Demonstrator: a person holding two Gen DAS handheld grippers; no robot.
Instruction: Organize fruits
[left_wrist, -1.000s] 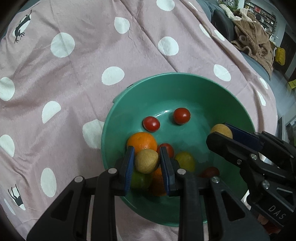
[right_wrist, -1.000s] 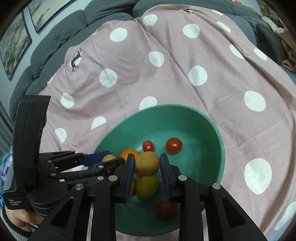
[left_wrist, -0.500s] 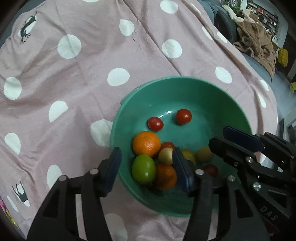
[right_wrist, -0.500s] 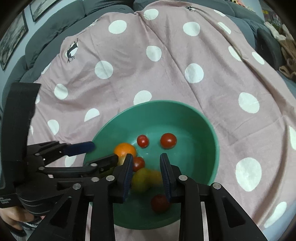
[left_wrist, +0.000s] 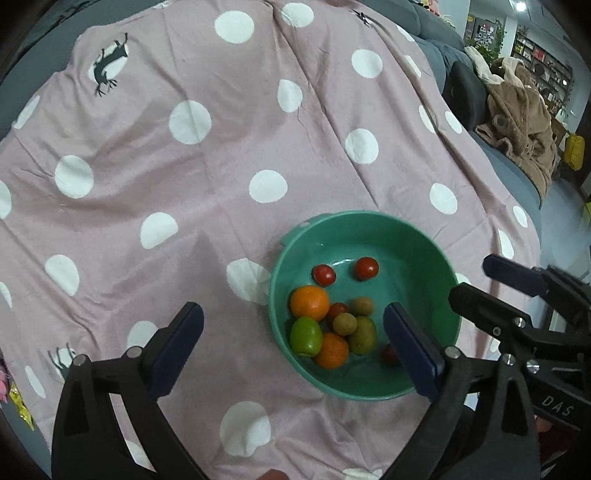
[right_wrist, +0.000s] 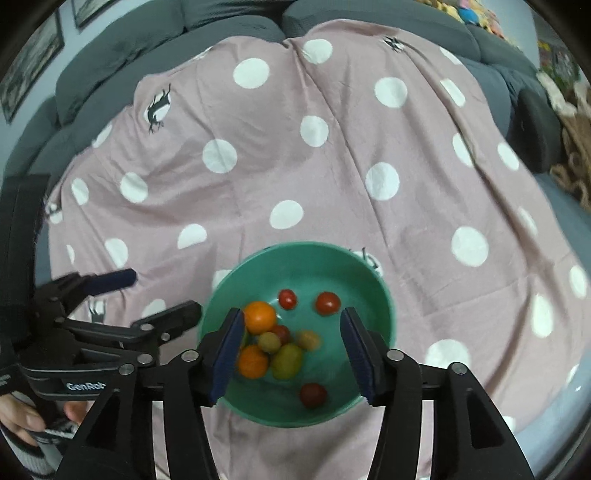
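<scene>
A green bowl (left_wrist: 369, 215) sits on the spotted cloth and holds the fruit. Inside are two oranges (left_wrist: 309, 302), a green fruit (left_wrist: 306, 336), a yellow-green one (left_wrist: 362, 334), several red tomatoes (left_wrist: 366, 268) and two small brown round fruits (left_wrist: 345, 324). My left gripper (left_wrist: 291, 314) hangs above the bowl's left side, jaws opening wide, nothing between them. My right gripper (right_wrist: 291, 314) hovers over the bowl (right_wrist: 295, 245), jaws opening and empty. One brown fruit (right_wrist: 308, 339) below looks blurred. Each gripper shows in the other's view, the right gripper (left_wrist: 476, 278) and the left gripper (right_wrist: 160, 291).
A pink cloth (left_wrist: 229, 147) with white dots and deer prints covers a grey sofa (right_wrist: 166, 33). A brown garment (left_wrist: 517, 122) lies at the far right. A yellow wrapper (left_wrist: 18, 402) sits at the cloth's left edge. A person's hand (right_wrist: 22, 421) holds the left gripper.
Both grippers were shut on a brown round fruit. They opened, the fruits dropped among the others in the bowl, and both grippers rose away from it.
</scene>
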